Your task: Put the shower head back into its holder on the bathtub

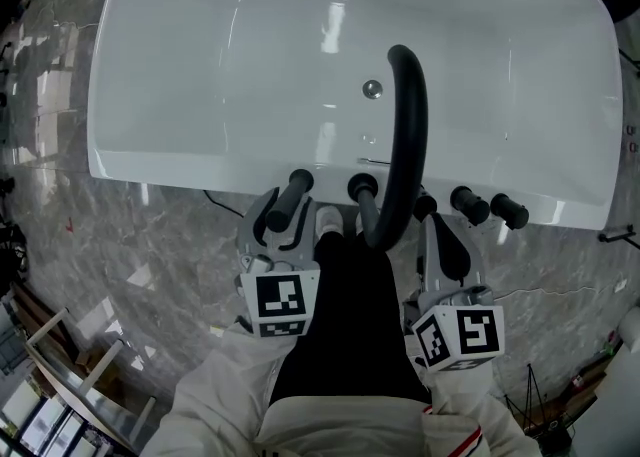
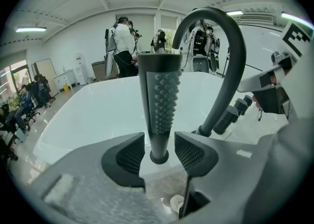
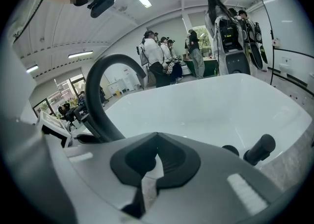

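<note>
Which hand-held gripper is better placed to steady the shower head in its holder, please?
Left. The left hand-held gripper has open jaws either side of the upright shower head, not pressing it. The right hand-held gripper is shut, empty, and beyond the spout.

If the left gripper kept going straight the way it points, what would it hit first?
The shower head, standing upright between the open jaws of the left gripper, pads seemingly off it; beyond, the bathtub.
</note>
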`<state>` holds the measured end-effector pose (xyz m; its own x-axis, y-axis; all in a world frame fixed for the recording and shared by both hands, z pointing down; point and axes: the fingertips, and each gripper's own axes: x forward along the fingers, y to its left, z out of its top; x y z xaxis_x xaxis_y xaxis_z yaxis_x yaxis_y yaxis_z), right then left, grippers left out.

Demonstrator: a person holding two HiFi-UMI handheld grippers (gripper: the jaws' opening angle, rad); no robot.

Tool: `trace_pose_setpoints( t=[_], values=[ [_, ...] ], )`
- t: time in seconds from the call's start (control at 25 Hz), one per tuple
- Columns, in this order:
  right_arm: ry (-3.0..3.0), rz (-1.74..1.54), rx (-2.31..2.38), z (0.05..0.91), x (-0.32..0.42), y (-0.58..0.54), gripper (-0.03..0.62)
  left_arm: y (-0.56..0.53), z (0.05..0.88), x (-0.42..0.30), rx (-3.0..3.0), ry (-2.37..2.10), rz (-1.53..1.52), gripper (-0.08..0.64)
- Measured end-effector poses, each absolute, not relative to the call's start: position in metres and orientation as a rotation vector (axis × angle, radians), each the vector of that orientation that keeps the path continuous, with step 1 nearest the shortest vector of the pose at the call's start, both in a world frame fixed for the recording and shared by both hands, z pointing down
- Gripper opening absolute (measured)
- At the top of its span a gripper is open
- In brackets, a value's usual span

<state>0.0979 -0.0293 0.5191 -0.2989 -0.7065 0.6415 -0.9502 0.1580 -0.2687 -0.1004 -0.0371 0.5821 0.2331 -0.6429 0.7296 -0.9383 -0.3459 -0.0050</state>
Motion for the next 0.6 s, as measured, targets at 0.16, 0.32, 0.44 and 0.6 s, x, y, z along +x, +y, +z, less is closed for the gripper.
trace_pose_setpoints(
  t=[0.16, 0.32, 0.44, 0.6],
  values=[
    [-2.096, 0.891, 1.585, 0.504, 0.101, -0.031, 0.006, -0.027, 0.568, -0.102, 2.064, -1.462, 0.892, 0.199],
    [-2.122, 0.861, 1.588, 0.484, 0.105, -0.034, 0.006, -0.016, 0.548, -0.111, 2.037, -1.482, 0.877, 0.198],
    [-2.144, 0.843, 1.588, 0.459, 0.104, -0.037, 0.006, -0.007, 0.523, -0.122, 2.024, -1.499, 0.868, 0.197],
    [-2.197, 0.796, 1.580, 0.415, 0.100, -0.043, 0.005, -0.002, 0.476, -0.137, 2.022, -1.552, 0.831, 0.195]
  ],
)
